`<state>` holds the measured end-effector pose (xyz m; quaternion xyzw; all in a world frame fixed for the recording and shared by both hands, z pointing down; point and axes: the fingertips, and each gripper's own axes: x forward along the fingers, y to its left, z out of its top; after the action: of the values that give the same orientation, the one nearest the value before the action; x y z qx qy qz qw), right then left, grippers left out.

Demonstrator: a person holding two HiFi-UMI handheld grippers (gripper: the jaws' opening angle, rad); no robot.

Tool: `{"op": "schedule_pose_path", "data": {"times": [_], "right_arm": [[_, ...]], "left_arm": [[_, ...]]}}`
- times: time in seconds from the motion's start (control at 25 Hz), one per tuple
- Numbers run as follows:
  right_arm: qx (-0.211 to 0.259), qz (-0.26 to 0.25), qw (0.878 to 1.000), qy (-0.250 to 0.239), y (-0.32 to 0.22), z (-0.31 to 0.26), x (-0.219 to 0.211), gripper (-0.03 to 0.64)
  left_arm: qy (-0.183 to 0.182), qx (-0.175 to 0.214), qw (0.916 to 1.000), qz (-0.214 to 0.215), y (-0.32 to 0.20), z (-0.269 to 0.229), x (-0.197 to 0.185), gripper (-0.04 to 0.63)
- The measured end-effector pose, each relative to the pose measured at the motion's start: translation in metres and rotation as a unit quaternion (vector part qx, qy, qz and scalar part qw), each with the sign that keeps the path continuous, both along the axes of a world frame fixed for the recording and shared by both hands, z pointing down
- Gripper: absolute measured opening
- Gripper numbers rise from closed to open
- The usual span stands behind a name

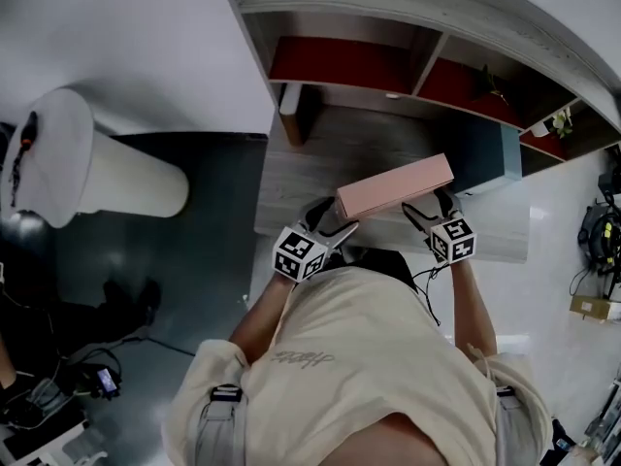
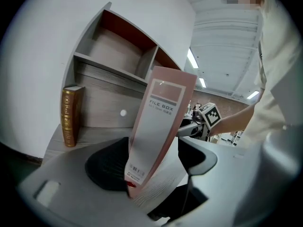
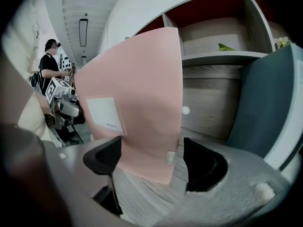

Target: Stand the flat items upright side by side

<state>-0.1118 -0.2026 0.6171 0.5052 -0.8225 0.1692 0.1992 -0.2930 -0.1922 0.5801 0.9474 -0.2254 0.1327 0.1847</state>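
The pink file box [image 1: 393, 187] is found over the middle of the desk [image 1: 320, 153], between the two grippers, with one gripper at each end. It is tipped to one side, not straight up. Its low corner looks set down on the wood of the desk.

The left gripper [image 2: 158, 156] is opened very wide. The narrow end of the box, the one with the label, is seen between its jaws. The box is close against one jaw, and a clear gap is left at the other jaw. The box is not squeezed.

The right gripper [image 3: 151, 150] is opened wide too. The broad pink side of the box is seen between its jaws. One edge of the box is crossed by one jaw. A thin strip of desk is seen between the other edge and the other jaw.

A brown book [image 2: 70, 116] is stood up at one end of the desk. A dark blue folder [image 3: 265, 108] is stood up at the other end. A shelf [image 1: 388, 27] is fixed above the desk.
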Motion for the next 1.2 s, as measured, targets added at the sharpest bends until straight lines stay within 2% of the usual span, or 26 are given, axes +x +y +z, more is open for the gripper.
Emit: {"op": "schedule_pose_path", "data": {"times": [0.2,0.32,0.4,0.6,0.72,0.92,1.2], "right_arm": [[-0.016,-0.002,1.000,0.005,0.020,0.009,0.002,0.407],[-0.032,-0.004,0.999,0.003,0.037,0.018,0.000,0.403],[-0.042,-0.005,0.999,0.001,0.046,0.025,-0.001,0.387],[-0.050,0.004,0.999,-0.011,0.063,0.035,0.000,0.364],[-0.042,0.025,0.998,-0.027,0.068,0.032,0.006,0.354],[-0.029,0.073,0.996,-0.039,0.070,0.027,0.029,0.354],[-0.022,0.091,0.994,-0.053,0.078,0.028,0.062,0.354]], "left_arm": [[-0.011,0.015,0.9992,0.035,-0.007,0.008,0.009,0.370],[-0.039,0.021,0.9967,0.069,-0.008,0.019,0.015,0.370],[-0.054,0.026,0.9952,0.077,-0.008,0.024,0.017,0.347],[-0.039,0.041,0.9965,0.061,-0.009,0.024,0.028,0.337],[-0.045,0.044,0.9966,0.054,-0.008,0.025,0.041,0.330],[-0.052,0.040,0.9976,0.020,-0.004,0.026,0.065,0.325],[-0.063,0.019,0.9977,-0.018,-0.005,0.027,0.103,0.327]]}}
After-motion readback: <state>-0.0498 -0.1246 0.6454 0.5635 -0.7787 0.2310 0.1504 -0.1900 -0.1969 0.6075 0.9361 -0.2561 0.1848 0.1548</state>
